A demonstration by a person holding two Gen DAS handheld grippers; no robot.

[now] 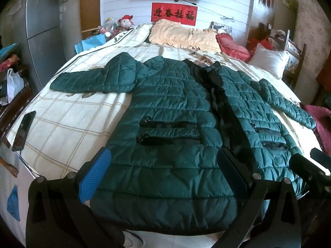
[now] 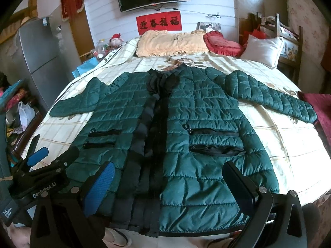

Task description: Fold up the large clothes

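A dark green quilted jacket [image 1: 165, 107] [image 2: 196, 124] lies flat, front up, on the checked bedspread [image 1: 68, 119] [image 2: 285, 144], both sleeves spread out to the sides and a black placket down its middle. My left gripper [image 1: 163, 165] hovers open above the hem on the jacket's left half, with nothing between its fingers. Over the hem of the right half my right gripper [image 2: 169, 177] is also open and empty. The left gripper's body [image 2: 41, 169] shows at the lower left of the right wrist view.
A dark phone [image 1: 23, 131] lies near the bed's left edge. Pillows [image 1: 182, 36] and a red cushion [image 1: 231, 45] sit at the head, a white pillow [image 1: 266, 60] to the right. A grey fridge [image 1: 41, 24] and cluttered furniture stand left of the bed.
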